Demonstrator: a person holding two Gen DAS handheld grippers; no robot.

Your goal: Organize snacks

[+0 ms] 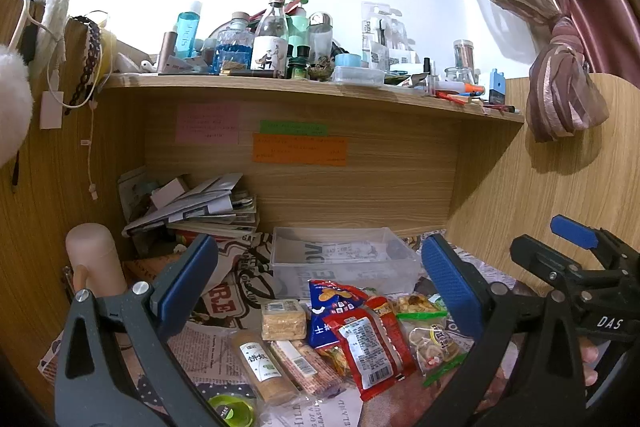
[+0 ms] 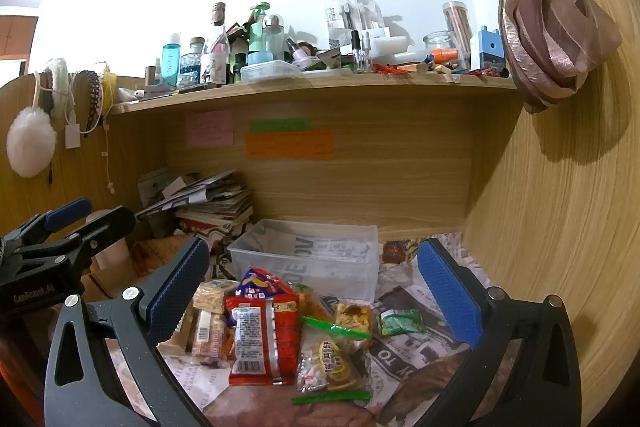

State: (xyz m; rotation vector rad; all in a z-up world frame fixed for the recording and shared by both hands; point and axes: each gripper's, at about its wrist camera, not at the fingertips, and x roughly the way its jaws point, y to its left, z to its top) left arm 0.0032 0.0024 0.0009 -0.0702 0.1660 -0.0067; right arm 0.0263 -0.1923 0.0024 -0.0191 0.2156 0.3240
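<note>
A heap of snack packets lies on a newsprint-patterned cloth in front of a clear plastic bin (image 1: 280,267) that holds no snacks. In the heap are a red packet (image 1: 370,351), a blue chip bag (image 1: 334,303), a square cracker pack (image 1: 282,319), a long biscuit pack (image 1: 262,363) and a clear green-edged pack (image 1: 434,343). My left gripper (image 1: 320,283) hangs open above the heap, holding nothing. My right gripper (image 2: 314,287) is open too, over the red packet (image 2: 256,335) and the bin (image 2: 304,267). A small green packet (image 2: 400,321) lies apart to the right. The two grippers hover side by side.
A stack of books and papers (image 1: 200,207) sits at the back left of the desk nook, with a pink cylinder (image 1: 92,259) beside it. The shelf (image 1: 280,85) above is crowded with bottles. Wooden side panels close both sides. A knotted curtain (image 1: 560,87) hangs at right.
</note>
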